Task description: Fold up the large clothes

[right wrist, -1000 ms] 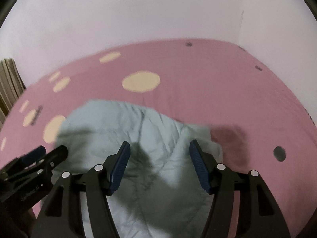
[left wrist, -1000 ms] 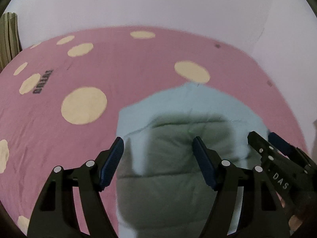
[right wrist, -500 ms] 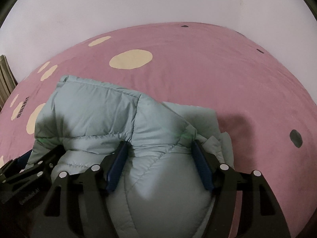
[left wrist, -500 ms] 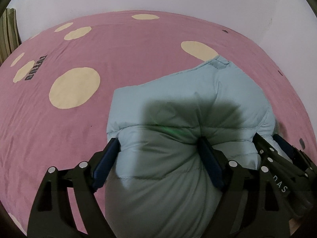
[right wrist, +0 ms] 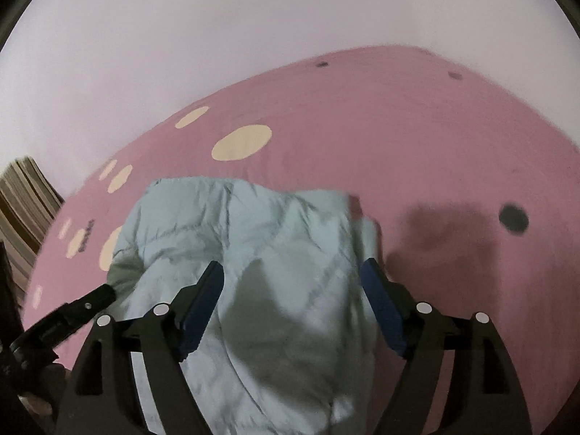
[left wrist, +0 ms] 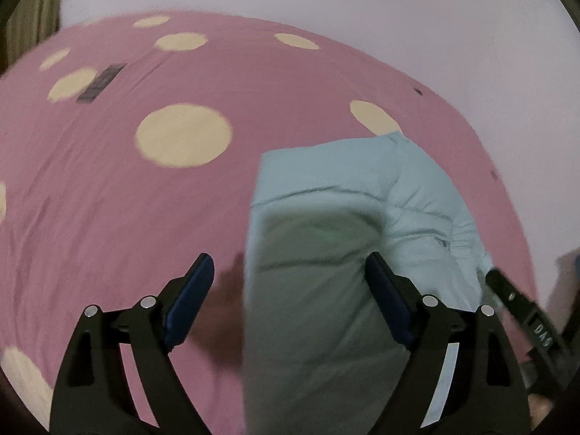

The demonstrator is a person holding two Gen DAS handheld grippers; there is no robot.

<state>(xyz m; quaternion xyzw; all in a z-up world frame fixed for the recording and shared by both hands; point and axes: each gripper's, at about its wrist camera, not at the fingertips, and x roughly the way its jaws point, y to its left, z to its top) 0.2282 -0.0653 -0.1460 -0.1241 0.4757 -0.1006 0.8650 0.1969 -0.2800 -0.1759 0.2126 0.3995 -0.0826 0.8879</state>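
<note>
A pale blue puffer jacket [left wrist: 344,224] lies folded in a thick bundle on the pink bedsheet [left wrist: 127,217]. My left gripper [left wrist: 286,290] is open above the jacket's left edge, with nothing between its blue pads. In the right wrist view the jacket [right wrist: 253,239] fills the lower middle. My right gripper [right wrist: 293,297] is open above the bundle and holds nothing. Each gripper's black tip shows at the edge of the other's view.
The sheet has cream dots [left wrist: 183,134] and small dark dots [right wrist: 513,217]. A pale wall [right wrist: 253,36] runs behind the bed. Striped fabric [right wrist: 21,195] stands at the far left.
Both grippers have lifted up and back off the jacket, which they were pressing into half a second ago. The left one has shifted left, so the bundle now sits under its right finger.
</note>
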